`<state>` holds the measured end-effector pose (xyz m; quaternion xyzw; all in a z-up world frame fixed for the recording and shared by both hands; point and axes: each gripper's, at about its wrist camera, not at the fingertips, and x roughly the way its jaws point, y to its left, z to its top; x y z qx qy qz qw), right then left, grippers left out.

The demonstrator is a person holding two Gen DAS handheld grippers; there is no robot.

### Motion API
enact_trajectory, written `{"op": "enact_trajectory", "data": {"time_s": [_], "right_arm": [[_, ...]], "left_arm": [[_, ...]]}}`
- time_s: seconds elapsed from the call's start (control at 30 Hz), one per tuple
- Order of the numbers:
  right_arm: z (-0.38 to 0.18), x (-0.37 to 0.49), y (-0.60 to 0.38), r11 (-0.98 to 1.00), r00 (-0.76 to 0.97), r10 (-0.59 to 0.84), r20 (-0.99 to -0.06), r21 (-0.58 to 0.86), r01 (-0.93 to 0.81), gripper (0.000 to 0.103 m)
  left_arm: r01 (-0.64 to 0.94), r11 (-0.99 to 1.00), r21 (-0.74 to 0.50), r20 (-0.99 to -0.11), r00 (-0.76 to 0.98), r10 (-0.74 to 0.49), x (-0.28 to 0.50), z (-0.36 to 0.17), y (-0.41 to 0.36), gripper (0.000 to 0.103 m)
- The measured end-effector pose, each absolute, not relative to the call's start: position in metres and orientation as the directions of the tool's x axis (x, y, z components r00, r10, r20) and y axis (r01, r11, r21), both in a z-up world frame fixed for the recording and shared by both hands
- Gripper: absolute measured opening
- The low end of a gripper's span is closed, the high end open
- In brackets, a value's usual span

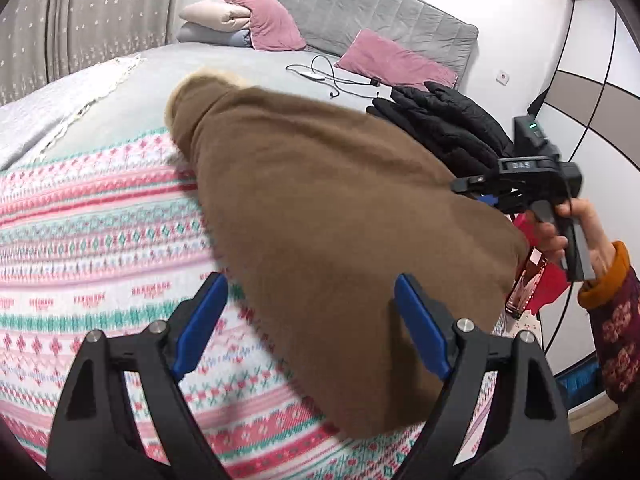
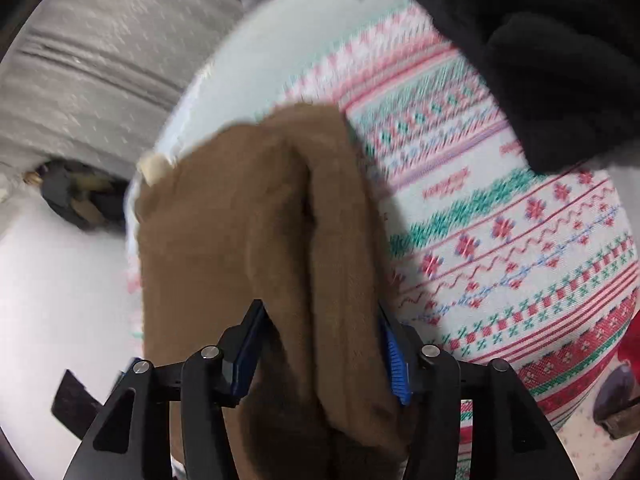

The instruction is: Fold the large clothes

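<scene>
A brown fleece garment (image 1: 320, 200) with a cream fur trim (image 1: 208, 76) lies across a pink, white and green patterned blanket (image 1: 100, 240) on the bed. My left gripper (image 1: 310, 284) hovers open over its near edge, with nothing between the blue pads. At the right, a hand holds my right gripper (image 1: 472, 184) at the garment's far side. In the right wrist view a thick fold of the brown garment (image 2: 240, 220) fills my right gripper (image 2: 320, 320), and both pads lie against the cloth.
A black padded jacket (image 1: 448, 124) lies beyond the garment toward the headboard. Pink pillows (image 1: 396, 60), folded bedding (image 1: 216, 20) and a charging cable (image 1: 332, 76) sit at the bed's head. A phone (image 1: 526, 284) and something red lie at the right edge, near a wardrobe (image 1: 600, 100).
</scene>
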<state>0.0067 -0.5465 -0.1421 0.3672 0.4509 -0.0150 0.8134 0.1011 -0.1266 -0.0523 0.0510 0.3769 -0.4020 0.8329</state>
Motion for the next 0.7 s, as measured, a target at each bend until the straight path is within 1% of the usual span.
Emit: {"op": "enact_trajectory", "data": {"time_s": [0.03,0.07,0.13,0.2,0.27,0.3,0.37,0.4,0.43,0.5,0.53,0.63,0.67,0.7], "right_arm": [[-0.131,0.005,-0.545,0.759,0.602,0.26,-0.755,0.545,0.356,0.055],[-0.112,0.003,-0.542,0.803,0.626,0.181,-0.758,0.482,0.351,0.055],[-0.082,0.006,-0.523,0.851,0.671,0.109,-0.734,0.418,0.319,0.055],[-0.062,0.01,-0.517,0.881,0.709,0.091,-0.699,0.388,0.27,0.055],[-0.047,0.012,-0.491,0.906,0.742,0.087,-0.665,0.362,0.218,0.055],[-0.044,0.023,-0.477,0.916,0.754,0.098,-0.649,0.355,0.186,0.055],[-0.052,0.045,-0.461,0.922,0.753,0.128,-0.645,0.358,0.149,0.055],[-0.06,0.054,-0.453,0.922,0.741,0.155,-0.653,0.365,0.129,0.055],[-0.077,0.064,-0.451,0.921,0.728,0.169,-0.665,0.369,0.123,0.055],[-0.109,0.07,-0.453,0.923,0.706,0.154,-0.692,0.355,0.147,0.055],[-0.121,0.073,-0.462,0.913,0.709,0.175,-0.683,0.383,0.143,0.053],[-0.122,0.071,-0.485,0.87,0.728,0.206,-0.654,0.463,0.169,0.052],[-0.12,0.074,-0.49,0.857,0.733,0.21,-0.646,0.483,0.181,0.052],[-0.116,0.072,-0.493,0.855,0.732,0.202,-0.65,0.482,0.192,0.053]], "left_arm": [[0.715,0.671,-0.197,-0.666,0.405,-0.626,0.104,-0.047,-0.134,0.085],[0.721,0.673,-0.166,-0.666,0.422,-0.616,0.108,-0.042,-0.142,0.085],[0.733,0.675,-0.086,-0.674,0.456,-0.581,0.121,-0.034,-0.161,0.085],[0.735,0.676,-0.047,-0.678,0.473,-0.562,0.142,-0.03,-0.178,0.08],[0.738,0.671,-0.066,-0.683,0.457,-0.57,0.168,-0.031,-0.196,0.076],[0.737,0.671,-0.085,-0.688,0.444,-0.574,0.179,-0.034,-0.206,0.075],[0.713,0.69,-0.121,-0.711,0.422,-0.562,0.209,-0.048,-0.225,0.074],[0.699,0.705,-0.117,-0.719,0.43,-0.546,0.22,-0.056,-0.233,0.074],[0.681,0.728,-0.076,-0.727,0.462,-0.508,0.231,-0.063,-0.24,0.074],[0.646,0.761,0.057,-0.754,0.527,-0.391,0.253,-0.075,-0.257,0.072],[0.628,0.775,0.075,-0.76,0.539,-0.363,0.263,-0.075,-0.262,0.072],[0.561,0.82,0.117,-0.756,0.586,-0.292,0.283,-0.065,-0.265,0.073],[0.536,0.837,0.113,-0.759,0.59,-0.275,0.287,-0.057,-0.259,0.073],[0.531,0.843,0.082,-0.763,0.577,-0.29,0.287,-0.051,-0.252,0.073]]}}
